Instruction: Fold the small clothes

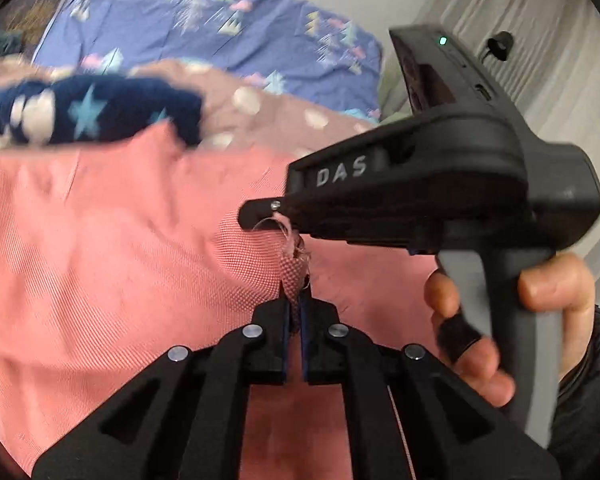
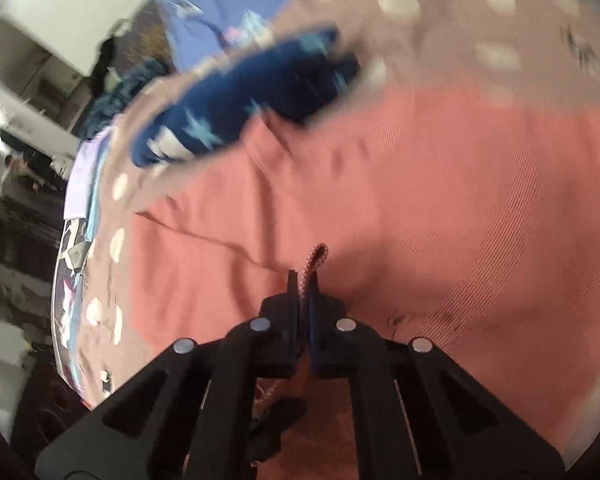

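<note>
**Two tools pinch one pink garment for the fold**

Two tools hold the same piece: we have the left tool (image 1: 296,300) closed on a frayed edge of the pink garment (image 1: 112,220), and the right tool (image 2: 308,280) closed on another bit of that edge. In the left wrist view the right tool (image 1: 260,214) sits just beside ours, so both grips lie close together on one hem. We judge this lets us carry the edge across as a straight line without letting it sag in the middle.

The pink garment spreads over the dotted brown blanket (image 1: 268,112) on the bed, covering most of what we see. Beyond it, toward the far edge of the bed, lies the navy star-print garment (image 1: 100,112), touching the pink one's far border; we take it as waiting its turn. Behind both, a blue patterned sheet (image 1: 188,16) runs toward the wall. Blur in both views suggests we are mid-motion.
</note>
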Available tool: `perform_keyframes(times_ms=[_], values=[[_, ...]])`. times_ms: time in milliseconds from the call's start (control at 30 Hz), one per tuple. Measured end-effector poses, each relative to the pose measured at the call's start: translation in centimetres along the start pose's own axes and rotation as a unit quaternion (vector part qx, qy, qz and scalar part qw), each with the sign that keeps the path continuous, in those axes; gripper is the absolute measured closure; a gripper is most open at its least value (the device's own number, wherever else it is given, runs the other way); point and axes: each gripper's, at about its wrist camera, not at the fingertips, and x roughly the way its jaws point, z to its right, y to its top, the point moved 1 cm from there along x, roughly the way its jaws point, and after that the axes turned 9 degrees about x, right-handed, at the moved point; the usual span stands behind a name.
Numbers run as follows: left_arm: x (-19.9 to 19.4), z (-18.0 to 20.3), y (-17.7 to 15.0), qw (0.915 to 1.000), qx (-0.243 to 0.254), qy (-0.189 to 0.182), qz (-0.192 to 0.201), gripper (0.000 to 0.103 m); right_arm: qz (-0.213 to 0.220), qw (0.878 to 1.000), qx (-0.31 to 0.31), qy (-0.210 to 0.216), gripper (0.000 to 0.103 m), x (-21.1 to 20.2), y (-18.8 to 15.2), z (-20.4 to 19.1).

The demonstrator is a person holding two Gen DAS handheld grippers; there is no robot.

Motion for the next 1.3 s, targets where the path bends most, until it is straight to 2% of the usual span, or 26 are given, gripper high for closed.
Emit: perform_keyframes(times_ms=[100, 233, 300, 400, 500, 533, 567, 633, 733, 833, 900, 933, 1033, 1067, 1100, 1167, 1200, 1300], values=[[-0.1, 2.5, 2.6, 0.9995, 0.020, -0.012, 0.022, 0.100, 0.065, 0.996, -0.061, -0.026, 0.099, -4.3, 1.1, -1.2], [1.7, 5.2, 4.3, 0.9983, 0.035, -0.032, 0.034, 0.100, 0.121, 0.988, -0.074, -0.064, 0.099, -8.0, 2.7, 1.1], [3.3, 6.1, 4.1, 0.9983, 0.036, -0.041, 0.021, 0.100, 0.127, 0.987, -0.062, -0.070, 0.099, -8.3, 3.0, 3.1], [5.5, 7.0, 3.4, 0.9983, 0.040, -0.041, -0.004, 0.100, 0.114, 0.991, -0.030, -0.071, 0.099, -7.2, 3.0, 7.1], [6.1, 6.7, 1.8, 0.9979, 0.043, -0.034, -0.034, 0.094, 0.099, 0.992, -0.015, -0.075, 0.099, -4.9, 2.5, 9.6], [5.6, 6.4, 1.5, 0.9979, 0.045, -0.030, -0.035, 0.089, 0.098, 0.992, -0.012, -0.077, 0.099, -4.3, 2.5, 10.4], [4.5, 5.6, 1.1, 0.9983, 0.048, -0.021, -0.026, 0.084, 0.099, 0.992, -0.007, -0.075, 0.099, -4.1, 2.5, 10.9], [2.6, 4.2, 0.7, 0.9988, 0.047, 0.009, -0.010, 0.066, 0.104, 0.993, 0.008, -0.054, 0.099, -4.2, 2.5, 11.6], [-1.5, 0.8, -0.9, 0.9965, 0.041, 0.072, 0.001, 0.063, 0.122, 0.992, 0.003, -0.020, 0.099, -5.2, 2.5, 11.4], [-5.0, -3.4, -3.2, 0.9853, 0.040, 0.166, -0.001, 0.053, 0.132, 0.991, -0.018, -0.025, 0.098, -5.6, 2.1, 11.1], [-6.4, -6.8, -4.4, 0.9735, 0.022, 0.227, -0.011, 0.053, 0.131, 0.991, -0.020, -0.035, 0.097, -5.3, 2.0, 11.4], [-7.0, -8.3, -5.0, 0.9689, 0.004, 0.247, -0.017, 0.053, 0.129, 0.991, -0.010, -0.039, 0.097, -5.1, 1.9, 11.8], [-7.6, -13.1, -6.5, 0.9607, -0.071, 0.262, -0.059, 0.056, 0.151, 0.988, 0.007, -0.013, 0.097, -6.4, 1.7, 12.1], [-7.9, -14.1, -6.7, 0.9629, -0.095, 0.247, -0.053, 0.056, 0.163, 0.986, 0.001, -0.017, 0.097, -7.0, 1.6, 11.9], [-8.3, -14.2, -6.5, 0.9638, -0.099, 0.243, -0.046, 0.057, 0.173, 0.984, -0.008, -0.032, 0.097, -7.4, 1.6, 11.6], [-8.5, -13.8, -6.0, 0.9600, -0.081, 0.264, -0.046, 0.057, 0.182, 0.979, -0.013, -0.088, 0.093, -7.9, 1.8, 11.3], [-8.5, -13.6, -6.0, 0.9597, -0.074, 0.267, -0.046, 0.058, 0.184, 0.978, -0.010, -0.099, 0.094, -8.1, 1.7, 11.3], [-8.5, -12.6, -5.9, 0.9672, -0.057, 0.245, -0.032, 0.058, 0.170, 0.984, -0.024, -0.055, 0.094, -8.4, 0.5, 10.4]])
